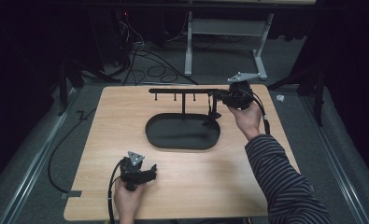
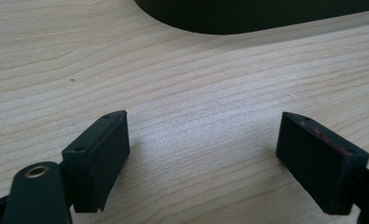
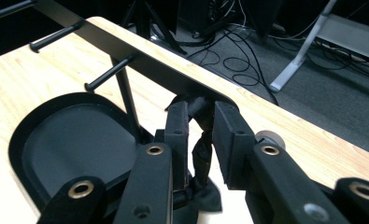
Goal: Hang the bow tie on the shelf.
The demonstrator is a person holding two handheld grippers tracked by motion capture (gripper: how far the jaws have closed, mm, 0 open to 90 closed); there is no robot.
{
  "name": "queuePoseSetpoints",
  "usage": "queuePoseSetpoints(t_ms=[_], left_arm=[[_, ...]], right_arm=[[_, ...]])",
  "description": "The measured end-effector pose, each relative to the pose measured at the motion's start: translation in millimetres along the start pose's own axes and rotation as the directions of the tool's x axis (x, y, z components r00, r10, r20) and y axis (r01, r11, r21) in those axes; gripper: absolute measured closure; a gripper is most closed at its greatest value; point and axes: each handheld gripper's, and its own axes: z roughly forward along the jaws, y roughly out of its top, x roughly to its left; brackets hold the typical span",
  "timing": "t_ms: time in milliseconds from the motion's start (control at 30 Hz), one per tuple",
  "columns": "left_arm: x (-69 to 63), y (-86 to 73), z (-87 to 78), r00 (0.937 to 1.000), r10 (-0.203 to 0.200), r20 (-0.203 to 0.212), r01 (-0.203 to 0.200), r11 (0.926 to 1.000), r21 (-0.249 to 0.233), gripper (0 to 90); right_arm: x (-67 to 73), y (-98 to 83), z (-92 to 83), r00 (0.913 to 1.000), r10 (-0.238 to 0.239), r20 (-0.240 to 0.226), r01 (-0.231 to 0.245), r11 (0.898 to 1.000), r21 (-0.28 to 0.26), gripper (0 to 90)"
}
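Note:
A black rack (image 1: 182, 90) with several short pegs stands on one post over a black oval tray (image 1: 150, 133) in the middle of the wooden table. My right gripper (image 1: 218, 97) is at the rack's right end, shut on a black strap (image 3: 202, 154) that hangs under the bar (image 3: 140, 60) down toward the tray (image 3: 70, 140); its jaws (image 3: 201, 109) press the strap from both sides. My left gripper (image 1: 150, 171) rests low near the table's front edge. Its jaws (image 2: 203, 149) are open over bare wood, with the tray's rim (image 2: 247, 14) ahead.
The table (image 1: 266, 154) is light wood with free room left and right of the tray. Behind it on the grey floor lie black cables (image 1: 149, 65) and the white legs of a desk frame (image 1: 189, 46). Dark stands flank the table.

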Motion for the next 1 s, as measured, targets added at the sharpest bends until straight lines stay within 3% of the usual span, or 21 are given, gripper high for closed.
queuePoseSetpoints(t_ms=[300,500,633,1000], left_arm=[[0.0,-0.1,0.0,1.0000,0.000,0.001,0.000,1.0000,0.000,17.6],[0.1,-0.1,0.0,1.0000,0.001,0.001,-0.001,1.0000,0.000,17.6],[0.0,-0.1,0.0,1.0000,0.000,0.001,0.000,1.0000,-0.001,17.6],[0.0,-0.1,0.0,1.0000,0.000,0.001,0.000,1.0000,-0.001,17.6]], right_arm=[[-4.8,-5.6,-14.5,0.9997,-0.005,-0.026,0.004,1.000,-0.008,74.4],[-10.9,-10.6,-24.9,0.9991,0.019,-0.038,-0.020,1.000,-0.023,70.2],[-14.0,-14.3,-30.8,0.9977,0.054,-0.042,-0.056,0.998,-0.039,62.8],[-15.7,-21.3,-40.5,0.9961,0.075,-0.047,-0.077,0.996,-0.050,55.9]])
